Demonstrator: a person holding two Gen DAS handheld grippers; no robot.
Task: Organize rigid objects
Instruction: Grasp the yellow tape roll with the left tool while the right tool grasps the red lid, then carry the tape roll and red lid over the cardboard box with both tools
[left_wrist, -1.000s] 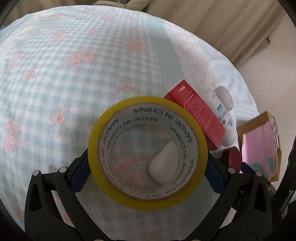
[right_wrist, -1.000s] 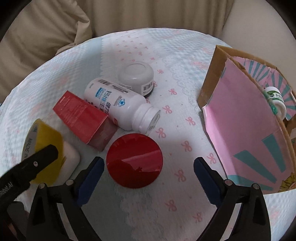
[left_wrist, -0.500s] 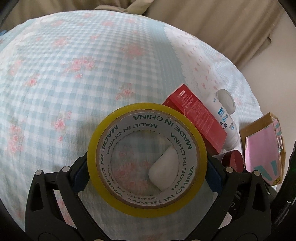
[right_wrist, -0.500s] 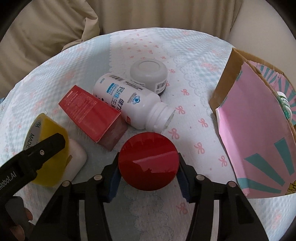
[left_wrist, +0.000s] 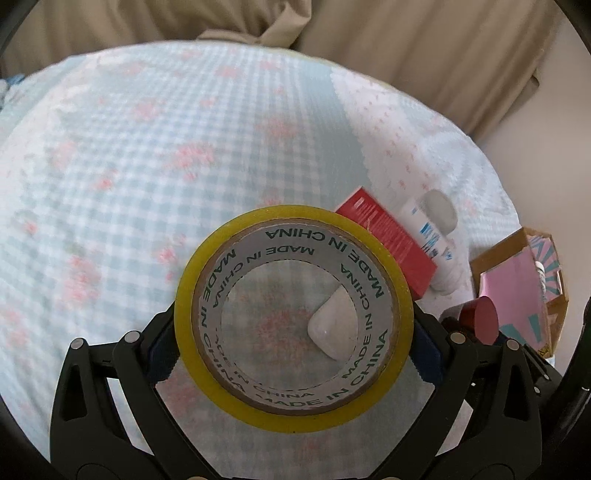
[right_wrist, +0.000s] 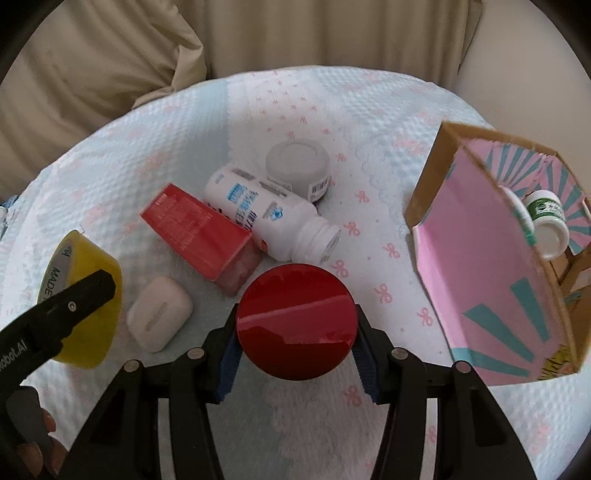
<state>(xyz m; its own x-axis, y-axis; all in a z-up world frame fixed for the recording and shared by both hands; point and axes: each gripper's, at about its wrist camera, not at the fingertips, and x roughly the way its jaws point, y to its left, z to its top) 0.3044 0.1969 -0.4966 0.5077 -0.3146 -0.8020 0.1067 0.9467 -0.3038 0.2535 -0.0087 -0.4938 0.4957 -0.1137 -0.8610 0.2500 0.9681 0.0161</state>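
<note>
Surface: a bed under a pale blue gingham cover (left_wrist: 155, 155) with pink flowers, a white bow-print panel at its right, beige curtains (left_wrist: 406, 55) behind.

Left wrist view, left claw (left_wrist: 293, 341): clamped on a yellow tape roll (left_wrist: 184, 321), blue pads pressing its outer rim on both sides, the roll's open face toward the camera.
Left wrist view, through the roll's core: a white soap-like bar (left_wrist: 334, 334) lying on the cover.
Left wrist view, right of the roll: a red carton (left_wrist: 391, 236), then a white bottle (left_wrist: 432, 236) on its side, then a cardboard box (left_wrist: 513, 284) with a pink lining near the bed's edge.

Right wrist view, right claw (right_wrist: 297, 350): closed on a red round lid (right_wrist: 295, 325), pads against its left and right edges.
Right wrist view, beyond the lid: the red carton (right_wrist: 195, 229) and white bottle (right_wrist: 266, 218) lying touching side by side, a white round jar (right_wrist: 297, 166) just behind the bottle.
Right wrist view, left: the white bar (right_wrist: 159, 319) on the cover, beside the tape roll (right_wrist: 86, 291) held by the left claw.
Right wrist view, right: the cardboard box (right_wrist: 480, 266), a small green-labelled white bottle (right_wrist: 546, 218) inside it.
</note>
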